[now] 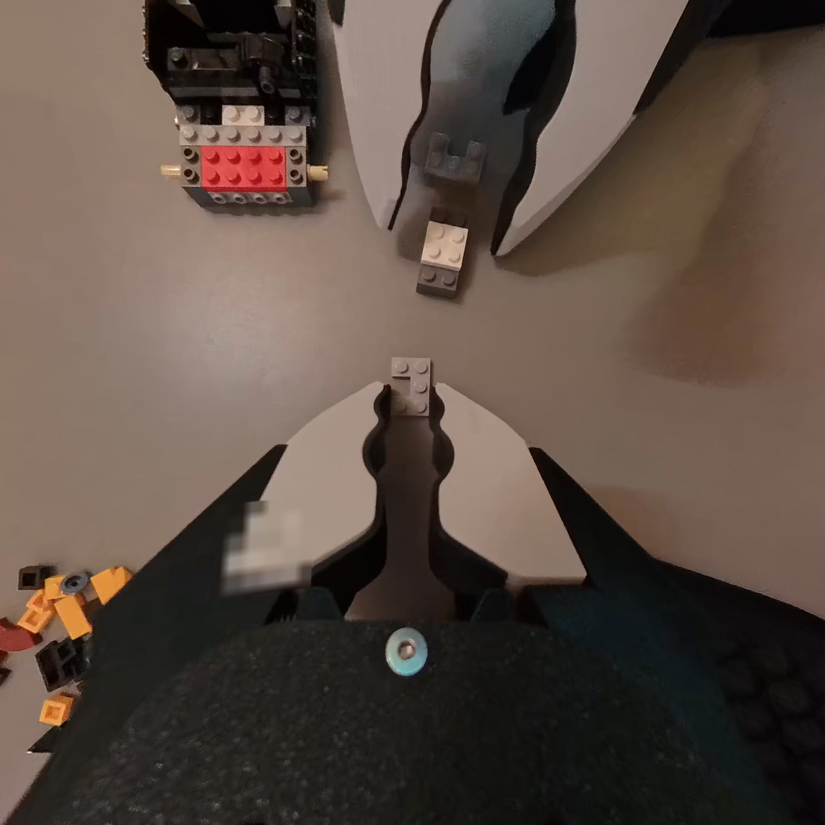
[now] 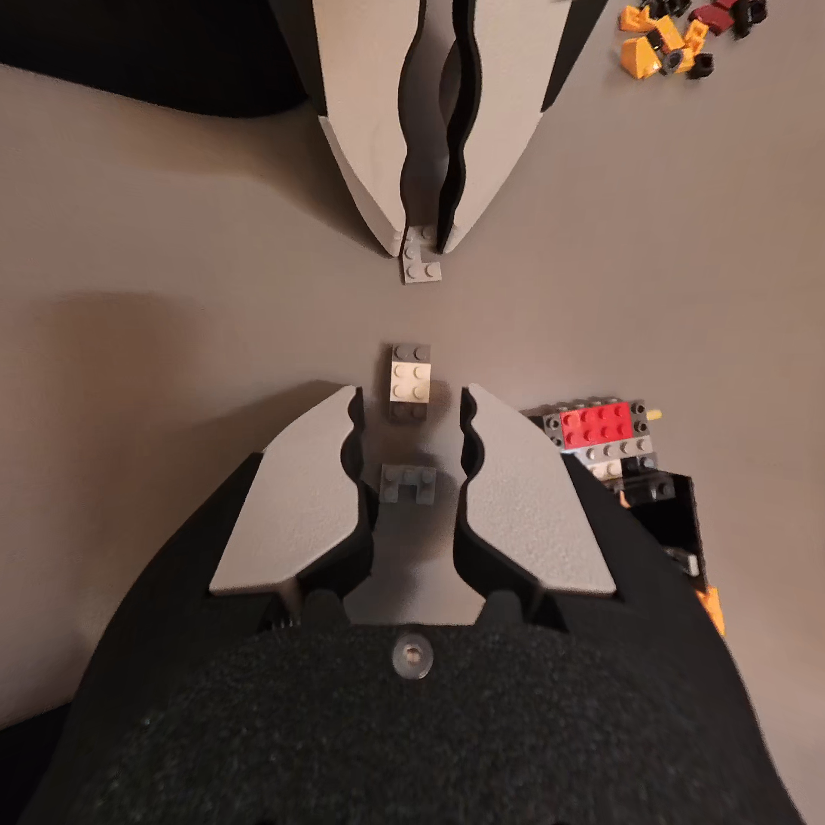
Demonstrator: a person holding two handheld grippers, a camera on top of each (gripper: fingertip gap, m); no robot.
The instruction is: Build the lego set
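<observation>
At the centre of the left wrist view, the left gripper (image 1: 410, 393) is clenching a light grey L-shaped studded Lego plate (image 1: 413, 386). The right gripper (image 2: 410, 393), released with fingers spread, is straddling a dark grey plate topped by a white square brick (image 2: 410, 383) on the beige tabletop (image 2: 178, 223). A partly built black model with a red brick (image 1: 243, 172) is sitting upper left in that view; loose orange and black pieces (image 1: 58, 611) are lying lower left.

Grey bench (image 1: 134, 312) carries: black-red model (image 1: 243, 134), white-on-grey plate stack (image 1: 442, 256), notched grey plate (image 2: 408, 484), loose orange-black pieces (image 1: 53, 616).
</observation>
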